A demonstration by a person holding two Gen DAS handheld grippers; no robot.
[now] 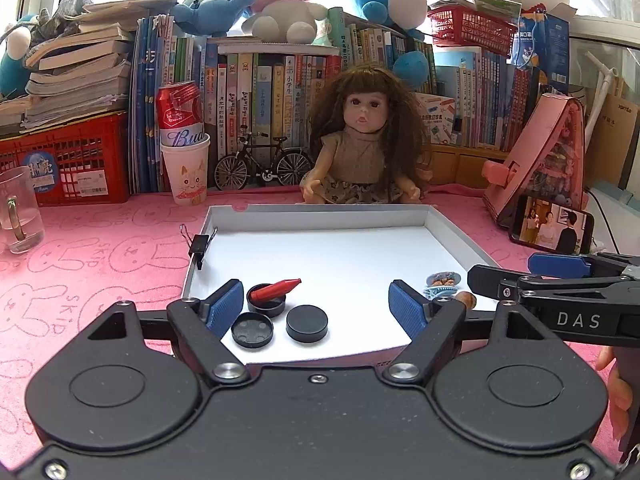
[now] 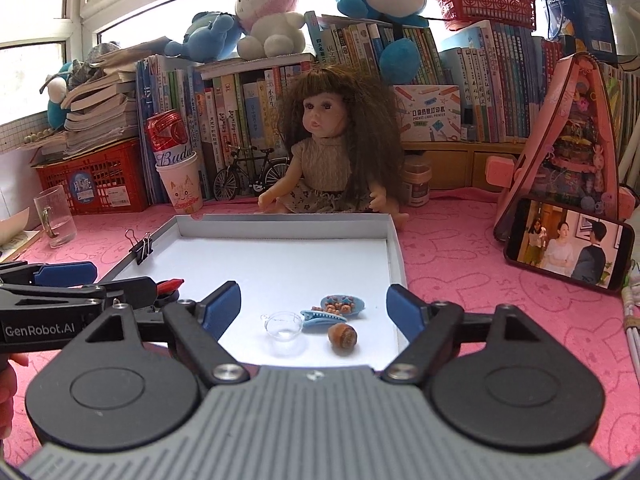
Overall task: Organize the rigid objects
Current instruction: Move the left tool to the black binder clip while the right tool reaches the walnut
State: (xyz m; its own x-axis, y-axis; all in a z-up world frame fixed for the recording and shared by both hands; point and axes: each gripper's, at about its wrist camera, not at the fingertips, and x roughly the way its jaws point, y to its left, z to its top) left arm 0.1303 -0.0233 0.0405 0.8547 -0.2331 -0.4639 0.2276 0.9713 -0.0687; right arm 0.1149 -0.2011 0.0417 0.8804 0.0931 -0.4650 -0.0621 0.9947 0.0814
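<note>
A shallow white tray [image 1: 320, 216] [image 2: 280, 224] lies on the pink cloth. In the left wrist view its front left holds a black round container [image 1: 266, 305] with a red crayon [image 1: 280, 289] across it, a black lid upside down [image 1: 252, 330] and a black disc [image 1: 307, 323]. My left gripper [image 1: 316, 310] is open around them, empty. In the right wrist view a small clear cup [image 2: 285, 324], a blue hair clip [image 2: 323, 316], a blue dish of tiny figures [image 2: 343, 303] and a brown nut [image 2: 342, 336] lie at the front right. My right gripper [image 2: 314, 310] is open around them, empty.
A black binder clip [image 1: 200, 245] [image 2: 141, 246] grips the tray's left rim. A doll [image 1: 362, 144] sits behind the tray. A paper cup with a red can [image 1: 185, 168], a glass mug [image 1: 18, 212], a model bicycle [image 1: 264, 164], a phone [image 2: 568, 250] and books stand around.
</note>
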